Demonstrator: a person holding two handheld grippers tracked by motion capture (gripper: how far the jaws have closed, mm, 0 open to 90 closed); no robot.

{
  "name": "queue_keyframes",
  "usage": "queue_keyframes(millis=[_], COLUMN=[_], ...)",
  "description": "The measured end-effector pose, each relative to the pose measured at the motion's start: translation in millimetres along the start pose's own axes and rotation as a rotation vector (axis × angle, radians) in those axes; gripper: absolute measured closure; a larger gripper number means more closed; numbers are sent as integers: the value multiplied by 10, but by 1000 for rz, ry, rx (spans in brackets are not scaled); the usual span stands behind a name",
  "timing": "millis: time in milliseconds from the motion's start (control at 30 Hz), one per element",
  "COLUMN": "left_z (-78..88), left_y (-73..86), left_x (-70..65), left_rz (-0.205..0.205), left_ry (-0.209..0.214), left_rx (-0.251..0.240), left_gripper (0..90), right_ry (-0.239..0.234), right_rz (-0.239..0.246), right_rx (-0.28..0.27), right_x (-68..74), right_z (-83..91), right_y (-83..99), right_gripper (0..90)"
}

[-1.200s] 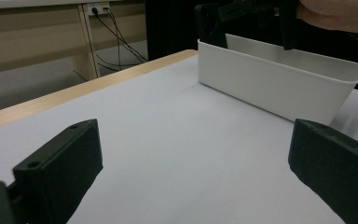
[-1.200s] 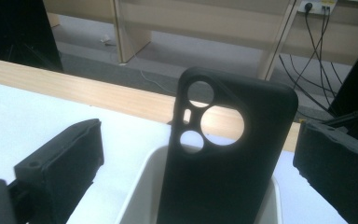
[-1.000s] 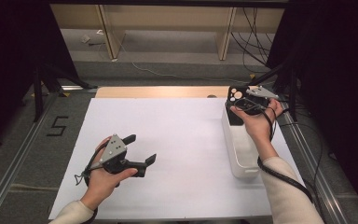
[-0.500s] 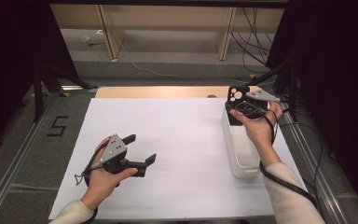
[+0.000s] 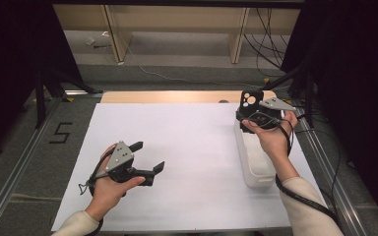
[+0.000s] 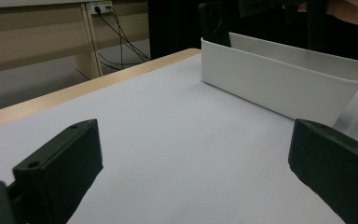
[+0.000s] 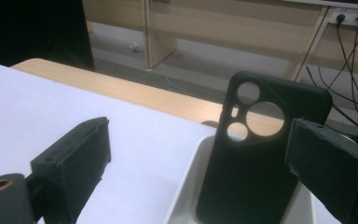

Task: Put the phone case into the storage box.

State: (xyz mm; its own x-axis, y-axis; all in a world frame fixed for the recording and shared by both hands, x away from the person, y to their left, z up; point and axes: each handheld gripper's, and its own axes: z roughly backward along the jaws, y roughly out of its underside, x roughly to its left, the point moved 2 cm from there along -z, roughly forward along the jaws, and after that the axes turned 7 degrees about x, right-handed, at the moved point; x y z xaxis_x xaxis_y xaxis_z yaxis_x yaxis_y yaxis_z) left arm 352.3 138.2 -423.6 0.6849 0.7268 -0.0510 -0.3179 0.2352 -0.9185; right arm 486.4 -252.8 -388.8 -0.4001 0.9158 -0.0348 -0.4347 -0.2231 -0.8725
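Note:
A black phone case with round camera cut-outs stands upright at the far end of the white bin. My right gripper is open and its jaws have just been closing. The case stands between them, close by the right jaw and well clear of the left one. From above, the right gripper hovers over the bin's far end, right behind the case. My left gripper rests low over the white sheet at the near left, open and empty. From that left gripper, the bin and the case lie ahead.
A white sheet covers the table, with a strip of bare wood along its far edge. Metal rails run down both sides. Cables and shelf legs lie on the floor beyond.
The right hand has shifted slightly at the bin's far end. The left hand and its gripper have kept still.

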Motion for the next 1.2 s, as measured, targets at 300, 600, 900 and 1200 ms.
queue_keyframes(millis=[300,600,900,1200], left_z=[0,1,5,3], left_y=[3,3,2,3], left_x=[5,9,15,20], left_rz=[4,4,5,3], left_ry=[-2,-4,-7,-8], left_rx=[1,2,1,2], left_gripper=[22,23,22,22], right_ry=[-32,-85,-120,-164], right_rz=[10,34,55,83], right_rx=[-10,-18,-32,-44], right_x=[55,162,273,356], right_z=[57,108,169,231], right_y=[26,55,48,84], right_gripper=[91,98,96,97])
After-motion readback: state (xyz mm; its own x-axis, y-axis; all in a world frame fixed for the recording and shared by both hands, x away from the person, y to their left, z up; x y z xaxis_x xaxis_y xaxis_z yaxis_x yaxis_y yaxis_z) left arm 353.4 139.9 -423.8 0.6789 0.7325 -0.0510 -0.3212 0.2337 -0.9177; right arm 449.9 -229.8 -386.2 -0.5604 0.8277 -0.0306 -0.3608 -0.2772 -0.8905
